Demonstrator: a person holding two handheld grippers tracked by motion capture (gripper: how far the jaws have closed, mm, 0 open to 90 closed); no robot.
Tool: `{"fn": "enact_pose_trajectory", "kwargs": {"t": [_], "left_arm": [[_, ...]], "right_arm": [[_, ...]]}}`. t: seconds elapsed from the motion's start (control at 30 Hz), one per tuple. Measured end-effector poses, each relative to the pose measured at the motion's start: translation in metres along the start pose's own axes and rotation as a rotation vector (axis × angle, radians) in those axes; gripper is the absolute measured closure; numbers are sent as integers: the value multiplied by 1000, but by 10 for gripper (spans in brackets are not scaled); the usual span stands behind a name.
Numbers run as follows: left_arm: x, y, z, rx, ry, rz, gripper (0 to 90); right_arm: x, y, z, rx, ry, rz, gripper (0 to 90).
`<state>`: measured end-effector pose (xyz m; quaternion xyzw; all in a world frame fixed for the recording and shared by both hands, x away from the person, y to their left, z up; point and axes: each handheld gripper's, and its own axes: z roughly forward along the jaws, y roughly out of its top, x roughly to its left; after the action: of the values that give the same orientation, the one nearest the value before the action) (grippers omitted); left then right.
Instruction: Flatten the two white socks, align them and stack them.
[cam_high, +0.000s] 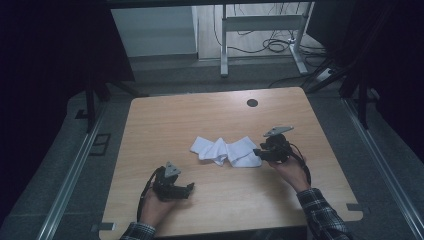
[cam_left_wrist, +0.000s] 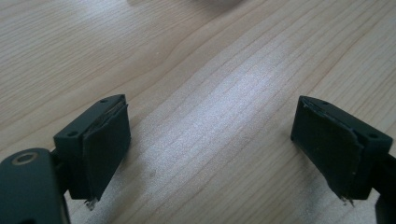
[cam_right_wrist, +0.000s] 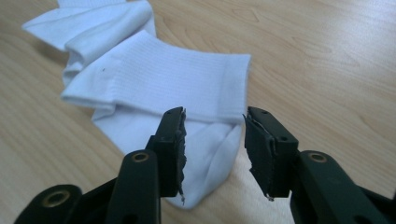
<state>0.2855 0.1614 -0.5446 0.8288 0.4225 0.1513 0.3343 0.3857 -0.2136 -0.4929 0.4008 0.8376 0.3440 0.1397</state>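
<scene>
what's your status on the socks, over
Left gripper open over bare table. Right gripper open, fingers at the white socks, not gripping. Nothing in the way.

Socks (cam_right_wrist: 154, 79) cut off at top edge in right gripper view, near end partly hidden behind that gripper's jaws. High view: can't tell how many socks in the pile (cam_high: 226, 151), folds too small. Left gripper view: pale blur at top edge, unidentifiable. Person's forearms cut off at bottom.

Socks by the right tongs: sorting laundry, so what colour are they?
Plain white socks, ribbed; the right gripper view shows them best.
</scene>
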Motion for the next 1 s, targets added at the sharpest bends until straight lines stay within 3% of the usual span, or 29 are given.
{"fn": "enact_pose_trajectory", "kwargs": {"t": [0.33, 0.57, 0.8, 0.93, 1.0], "left_arm": [[0, 0, 0, 3, 0, 4, 119], [0, 0, 0, 0, 0, 1, 119], [0, 0, 0, 0, 0, -1, 119], [0, 0, 0, -1, 0, -1, 119], [0, 0, 0, 0, 0, -1, 119]], "right_arm": [[-2, 19, 22, 17, -48, 0, 665], [-5, 24, 39, 42, -67, 8, 610], [-7, 18, 55, 84, -74, 17, 562], [-10, 15, 57, 77, -49, 50, 617], [-9, 13, 55, 82, -31, 63, 752]]}}
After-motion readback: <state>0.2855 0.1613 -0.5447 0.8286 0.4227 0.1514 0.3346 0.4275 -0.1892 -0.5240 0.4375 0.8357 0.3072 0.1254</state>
